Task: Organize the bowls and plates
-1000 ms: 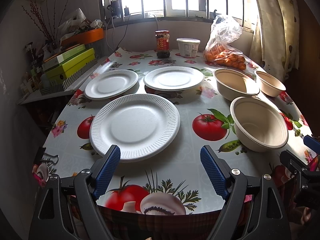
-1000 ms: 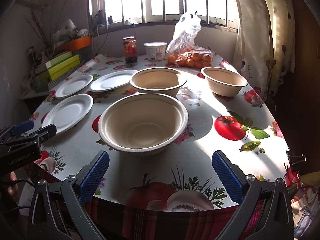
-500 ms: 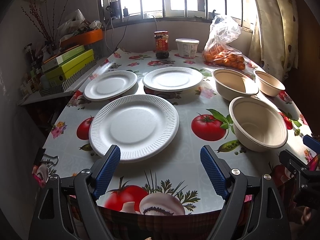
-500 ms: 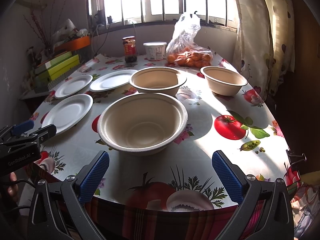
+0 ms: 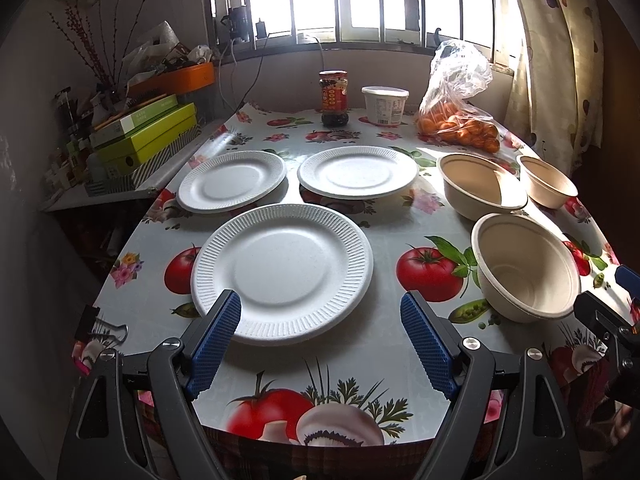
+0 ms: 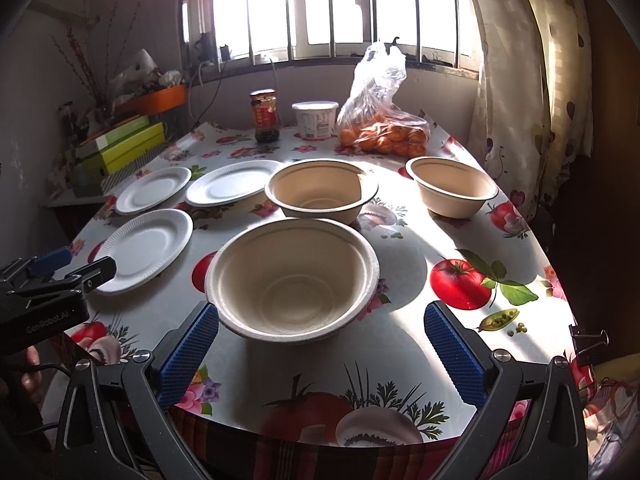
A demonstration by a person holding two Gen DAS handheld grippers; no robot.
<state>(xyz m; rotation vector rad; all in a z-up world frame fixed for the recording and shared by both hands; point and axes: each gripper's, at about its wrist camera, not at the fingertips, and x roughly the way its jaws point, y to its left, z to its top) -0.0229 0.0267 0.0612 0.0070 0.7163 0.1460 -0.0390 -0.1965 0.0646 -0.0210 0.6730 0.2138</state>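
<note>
Three white ribbed foam plates: near one (image 5: 282, 274) at the table's near left, two more (image 5: 231, 186) (image 5: 357, 172) beyond it, all apart, unstacked. Three beige paper bowls on the right: near (image 6: 292, 278), middle (image 6: 322, 190), far right (image 6: 452, 190), likewise separate. Nothing gathered yet; by the look of it, all stacking left to do. Left gripper (image 5: 320, 340) wide open, empty, just before the near plate. Right gripper (image 6: 320, 348) wide open, empty, flanking the near bowl. Jar, tub, bagged oranges (image 5: 458, 132) at the far edge.
</note>
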